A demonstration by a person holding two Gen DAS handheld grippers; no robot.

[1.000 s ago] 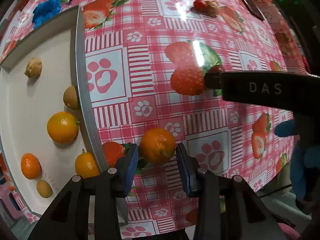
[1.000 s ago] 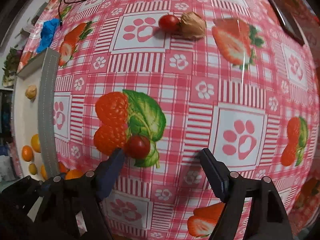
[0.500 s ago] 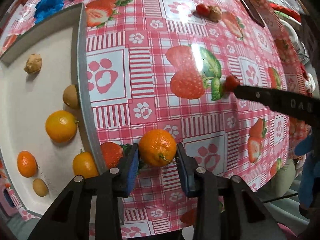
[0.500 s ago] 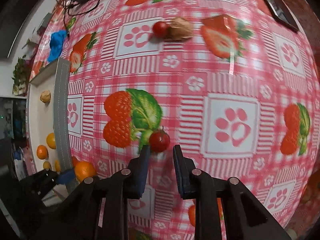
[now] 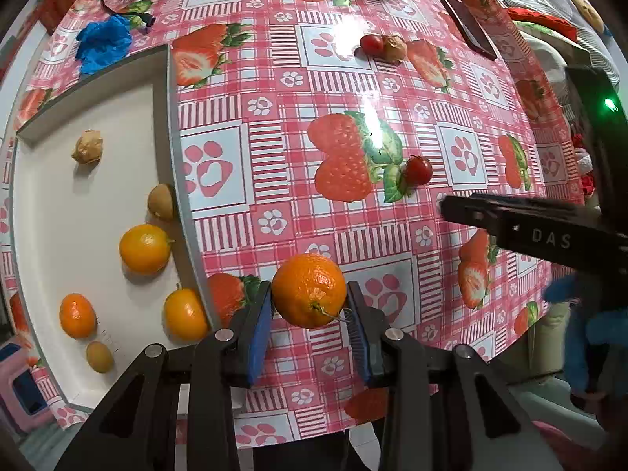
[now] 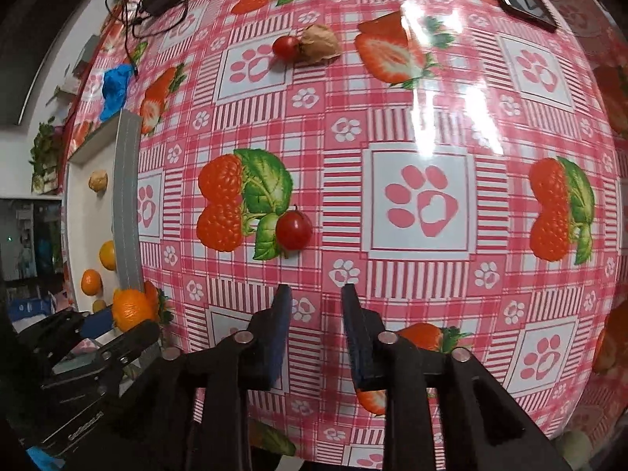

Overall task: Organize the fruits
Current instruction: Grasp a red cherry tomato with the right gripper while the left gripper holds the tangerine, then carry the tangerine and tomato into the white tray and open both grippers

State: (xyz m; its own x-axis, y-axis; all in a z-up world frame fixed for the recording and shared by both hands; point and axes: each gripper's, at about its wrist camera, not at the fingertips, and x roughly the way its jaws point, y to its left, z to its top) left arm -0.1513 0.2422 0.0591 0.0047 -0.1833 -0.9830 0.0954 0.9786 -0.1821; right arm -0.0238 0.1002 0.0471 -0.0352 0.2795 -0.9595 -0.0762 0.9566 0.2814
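The orange sits clamped between the blue pads of the left gripper, hanging above the tablecloth just beside the near corner of the white tray. Inside that tray lie other citrus fruits and a walnut. Well away from the tray, a cherry tomato rests on the printed strawberry leaf; the right gripper hovers short of it, jaws opening and empty. The grip on the orange looks shallow, near the pad tips, so a quick swing toward the tray could roll it free. The tomato is round and smooth; an off-centre pinch would likely squirt it across the slick cloth.
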